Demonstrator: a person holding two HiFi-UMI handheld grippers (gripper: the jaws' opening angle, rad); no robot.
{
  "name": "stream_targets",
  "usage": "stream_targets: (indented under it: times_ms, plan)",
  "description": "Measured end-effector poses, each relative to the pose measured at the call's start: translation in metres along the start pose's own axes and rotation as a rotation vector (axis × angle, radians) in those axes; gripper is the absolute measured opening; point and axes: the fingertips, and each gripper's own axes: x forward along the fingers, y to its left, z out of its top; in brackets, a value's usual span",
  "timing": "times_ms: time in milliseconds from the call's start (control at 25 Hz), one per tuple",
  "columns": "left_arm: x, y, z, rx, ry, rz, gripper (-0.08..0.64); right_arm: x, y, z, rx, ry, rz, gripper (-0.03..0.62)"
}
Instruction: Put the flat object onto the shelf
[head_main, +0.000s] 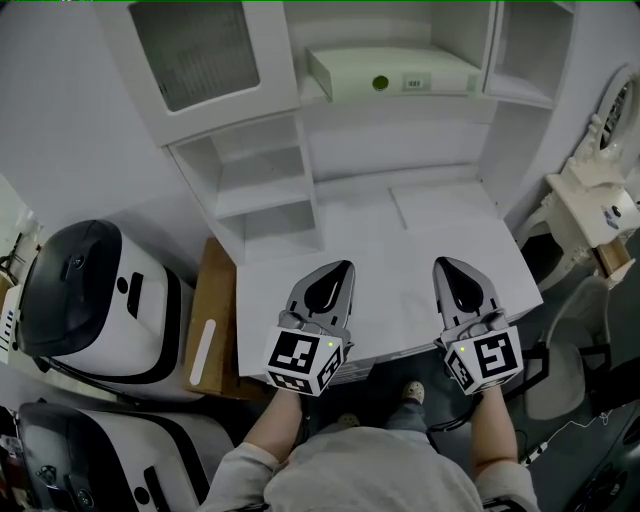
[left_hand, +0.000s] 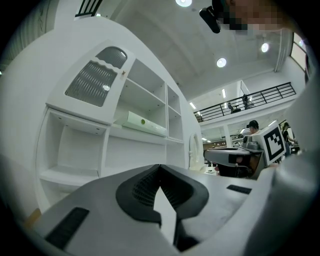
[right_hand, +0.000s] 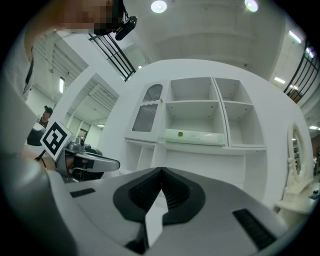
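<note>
The flat object (head_main: 390, 75) is a pale green, flat box with a green dot on its front. It lies on the middle shelf of the white hutch (head_main: 262, 190), and shows in the left gripper view (left_hand: 142, 121) and in the right gripper view (right_hand: 195, 136). My left gripper (head_main: 343, 268) hovers over the front of the white desk (head_main: 400, 240), shut with nothing in it (left_hand: 160, 166). Beside it my right gripper (head_main: 445, 263) is also shut and empty (right_hand: 161, 170). Both point level at the hutch, well short of the box.
A frosted cabinet door (head_main: 195, 55) stands at the hutch's upper left, with open cubbies below it. Two white-and-black appliances (head_main: 95, 295) and a cardboard box (head_main: 212, 320) sit left of the desk. An ornate white piece (head_main: 600, 200) and a chair (head_main: 575, 340) stand at right.
</note>
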Motion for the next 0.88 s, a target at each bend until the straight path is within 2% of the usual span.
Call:
stream_targets:
  times_ms: [880]
  plan:
    - [0.008, 0.010, 0.001, -0.016, -0.007, 0.028, 0.014, 0.014, -0.004, -0.007, 0.026, 0.023, 0.015, 0.009]
